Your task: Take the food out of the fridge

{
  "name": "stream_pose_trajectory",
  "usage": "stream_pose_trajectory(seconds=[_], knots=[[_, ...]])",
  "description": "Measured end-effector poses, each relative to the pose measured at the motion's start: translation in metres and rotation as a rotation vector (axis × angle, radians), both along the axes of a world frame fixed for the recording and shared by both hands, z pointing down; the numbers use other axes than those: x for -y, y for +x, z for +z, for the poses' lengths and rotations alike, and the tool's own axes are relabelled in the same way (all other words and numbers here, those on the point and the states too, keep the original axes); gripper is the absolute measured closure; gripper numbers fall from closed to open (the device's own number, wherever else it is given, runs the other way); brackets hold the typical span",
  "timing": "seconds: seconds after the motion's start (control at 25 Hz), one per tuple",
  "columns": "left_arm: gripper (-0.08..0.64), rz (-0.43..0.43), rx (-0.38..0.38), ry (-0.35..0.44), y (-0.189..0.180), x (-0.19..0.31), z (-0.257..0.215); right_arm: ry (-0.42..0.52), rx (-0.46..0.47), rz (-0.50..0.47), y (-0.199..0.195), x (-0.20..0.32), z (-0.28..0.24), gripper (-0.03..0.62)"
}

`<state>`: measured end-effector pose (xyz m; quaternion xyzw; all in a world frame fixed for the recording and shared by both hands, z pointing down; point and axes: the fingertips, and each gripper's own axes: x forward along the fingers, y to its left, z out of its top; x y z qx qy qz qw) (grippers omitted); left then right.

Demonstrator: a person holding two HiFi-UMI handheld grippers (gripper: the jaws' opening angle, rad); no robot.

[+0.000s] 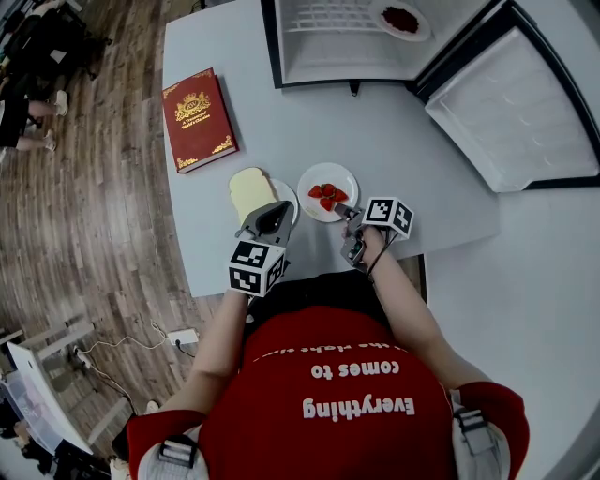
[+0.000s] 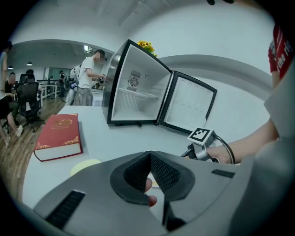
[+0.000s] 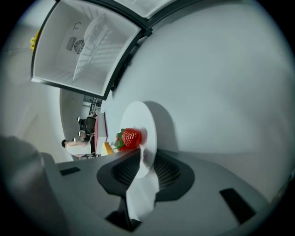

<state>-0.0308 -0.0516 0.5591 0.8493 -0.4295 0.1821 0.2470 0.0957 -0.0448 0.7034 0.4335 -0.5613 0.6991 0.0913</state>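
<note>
- Right tongs (image 1: 345, 210) angle down, slightly open around the near rim of the strawberry plate (image 1: 305, 180) on the desk (image 1: 281, 122).
- Left tongs (image 1: 272, 214), closed, sit near the bread (image 1: 249, 190).
- Far: open fridge (image 1: 309, 37), red book (image 1: 199, 119).

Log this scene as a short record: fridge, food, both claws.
fridge: door open, standing on the table
still inside: red food on a plate
already out: strawberry plate; bread slice
right claw: open, the strawberry plate's rim between its jaws
left claw: shut, holds nothing, beside the bread slice
also on table: red book
</note>
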Motion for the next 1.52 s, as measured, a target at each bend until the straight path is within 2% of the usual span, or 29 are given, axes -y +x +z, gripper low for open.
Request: stream_pose_trajectory(seconds=[0.12,0.32,0.56,0.64,0.76,0.8,0.88,0.96,1.04,1.12,1.2,1.4,1.52], knots=[[0.558,0.007,-0.001,0.003,0.001,0.000,-0.001,0.003,-0.065,-0.071,-0.007,0.003,-0.004,0.464],[0.558,0.012,-0.004,0.010,0.003,-0.002,-0.003,-0.060,-0.231,-0.194,-0.008,-0.003,-0.002,0.429],[0.558,0.006,-0.005,0.027,0.000,0.001,-0.007,-0.027,-0.366,-0.365,-0.007,-0.011,-0.004,0.423],[0.558,0.002,-0.009,0.029,-0.001,0.002,-0.007,-0.006,-0.401,-0.383,-0.003,-0.014,-0.009,0.423],[0.558,-0.005,-0.009,0.036,-0.002,0.004,-0.008,0.011,-0.411,-0.349,0.006,-0.019,-0.015,0.424],[0.558,-0.005,-0.009,0.040,-0.002,0.005,-0.009,0.039,-0.392,-0.332,0.007,-0.018,-0.019,0.432],[0.558,-0.005,-0.009,0.049,-0.001,0.007,-0.011,0.147,-0.297,-0.289,0.002,-0.010,-0.039,0.571],[0.558,-0.004,-0.010,0.067,0.002,0.011,-0.017,0.290,-0.177,-0.270,-0.011,0.003,-0.069,0.578],[0.558,-0.004,-0.017,0.094,0.004,0.020,-0.026,0.427,-0.128,-0.329,-0.026,0.012,-0.100,0.580],[0.558,-0.001,-0.020,0.121,0.007,0.028,-0.034,0.532,-0.142,-0.433,-0.042,0.015,-0.121,0.580],[0.558,0.004,-0.020,0.133,0.010,0.031,-0.038,0.594,-0.174,-0.519,-0.055,0.012,-0.132,0.580],[0.558,0.017,-0.023,0.115,0.017,0.022,-0.035,0.684,-0.300,-0.690,-0.075,-0.012,-0.136,0.580],[0.558,0.027,-0.020,0.112,0.021,0.021,-0.034,0.728,-0.324,-0.747,-0.083,-0.019,-0.139,0.580]])
